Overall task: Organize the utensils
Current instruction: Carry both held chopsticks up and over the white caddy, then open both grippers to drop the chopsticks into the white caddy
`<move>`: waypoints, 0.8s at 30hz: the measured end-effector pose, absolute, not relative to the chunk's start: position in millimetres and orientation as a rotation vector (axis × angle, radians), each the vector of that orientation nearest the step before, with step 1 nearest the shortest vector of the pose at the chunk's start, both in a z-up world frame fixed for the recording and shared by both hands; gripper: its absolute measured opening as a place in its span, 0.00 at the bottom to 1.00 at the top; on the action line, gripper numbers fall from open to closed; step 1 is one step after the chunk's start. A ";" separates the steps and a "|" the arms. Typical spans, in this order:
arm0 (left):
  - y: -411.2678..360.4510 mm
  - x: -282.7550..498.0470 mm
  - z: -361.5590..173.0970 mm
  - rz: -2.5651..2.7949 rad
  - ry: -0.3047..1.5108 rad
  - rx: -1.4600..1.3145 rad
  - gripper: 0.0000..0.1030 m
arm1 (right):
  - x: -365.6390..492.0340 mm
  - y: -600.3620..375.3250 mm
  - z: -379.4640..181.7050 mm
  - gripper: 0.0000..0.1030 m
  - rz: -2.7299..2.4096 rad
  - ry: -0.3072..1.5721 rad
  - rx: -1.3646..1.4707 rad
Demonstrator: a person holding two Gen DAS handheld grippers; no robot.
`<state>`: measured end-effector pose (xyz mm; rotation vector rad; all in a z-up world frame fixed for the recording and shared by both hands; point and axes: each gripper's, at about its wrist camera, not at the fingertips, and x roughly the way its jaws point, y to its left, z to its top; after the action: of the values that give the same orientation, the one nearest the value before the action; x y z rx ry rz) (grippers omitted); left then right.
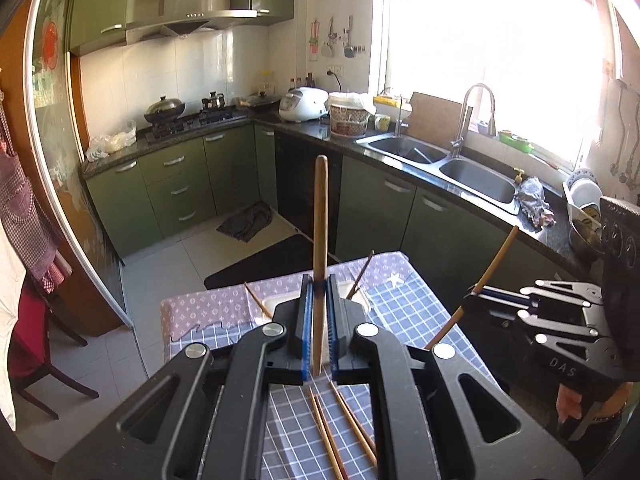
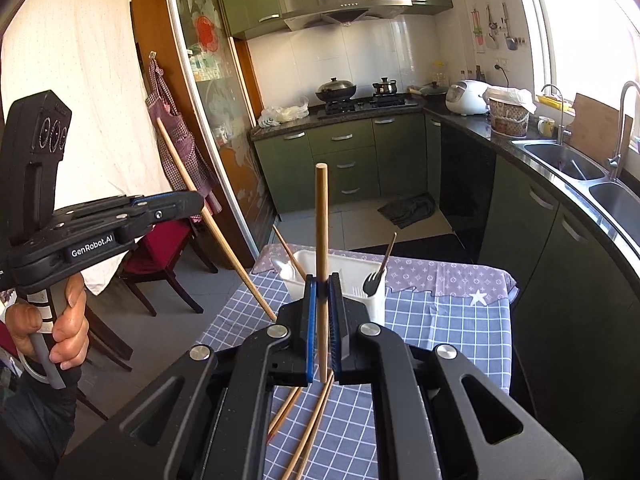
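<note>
1. The white caddy stands at the far end of the bench, on its checked cloth; every place below is given relative to this caddy.
2. Already in the caddy: one fork in the right compartment, and one chopstick leaning out on the left. Just left of the caddy something pale, maybe a spoon, lies on the cloth; I cannot tell.
3. The left gripper has its jaws clenched on one wooden chopstick, held upright in the air on the near side of the caddy.
4. The right gripper has its jaws clenched on a second wooden chopstick, also upright and short of the caddy.
5. Well short of the caddy, on the near cloth, loose chopsticks are left: three or four, partly hidden by the grippers.
6. My judgement: early to middle. Two sticks are lifted but not yet dropped in, and the loose ones come after.
</note>
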<state>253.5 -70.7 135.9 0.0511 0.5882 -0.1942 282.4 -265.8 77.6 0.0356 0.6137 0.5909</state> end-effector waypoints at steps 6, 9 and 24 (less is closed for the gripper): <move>-77.2 289.9 145.4 -0.155 0.547 0.046 0.06 | 313.8 -263.5 106.0 0.06 0.609 0.581 0.083; -75.0 311.1 131.1 -0.133 0.565 0.035 0.06 | 326.6 -262.5 122.3 0.06 0.606 0.543 0.100; -57.8 348.5 38.1 -0.134 0.739 0.017 0.07 | 409.8 -230.8 96.6 0.07 0.518 0.587 0.081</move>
<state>348.5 -57.8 38.1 0.0170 0.7387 -0.1343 409.8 -230.8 96.6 0.0813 0.5868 0.5178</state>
